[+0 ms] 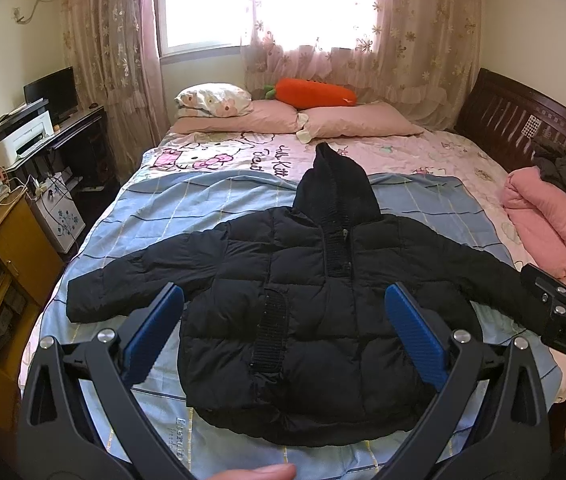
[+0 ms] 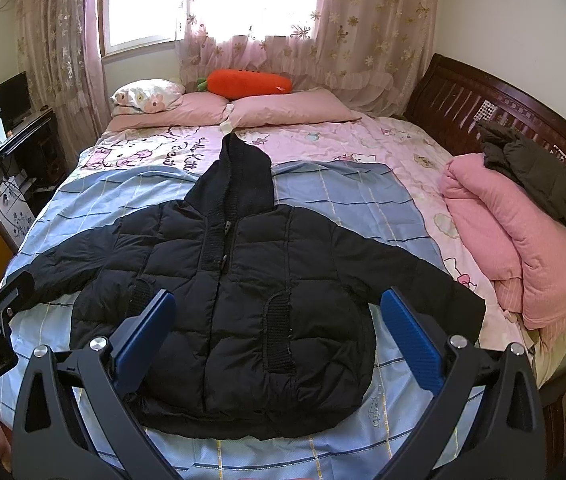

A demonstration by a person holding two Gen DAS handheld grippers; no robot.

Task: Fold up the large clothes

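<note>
Surface: bed [image 2: 347, 196] is carrying a blue checked sheet [image 1: 211, 196] over pink bedding; pillows and a carrot plush [image 1: 315, 90] are lying at the far end under the curtained window.

Task item: black hooded puffer jacket [image 1: 315, 304] is lying flat on the blue checked sheet, front side up, zip closed, both sleeves spread outward.

Long axis: hood [image 2: 239, 172] is pointing away toward the pillows; hem [image 2: 251, 428] is facing the operator, so the axis is running straight ahead of both tools.

Left gripper [image 1: 283, 332]: jaws are standing wide apart, holding nothing, hovering above the lower body panel, nearer the left sleeve [image 1: 123, 280].

Right gripper [image 2: 279, 340]: jaws are likewise standing wide apart and empty, hovering above the hem region, nearer the right sleeve [image 2: 423, 276].

Deciding relation: each sleeve is lying outboard of its own-side tool (left to left, right to right), so no cross-reach is judged necessary for a first fold inward.

Left wrist view: is showing the right tool entering at the right edge, close to the right cuff, plus a desk with a printer [image 1: 23, 136] beside the bed.

Right wrist view: is showing the whole right cuff, and a folded pink quilt [image 2: 523, 240] with a dark garment [image 2: 539, 176] on top, well apart from the jacket.

Status: no fold is yet made (judgement from the flat layout).
</note>
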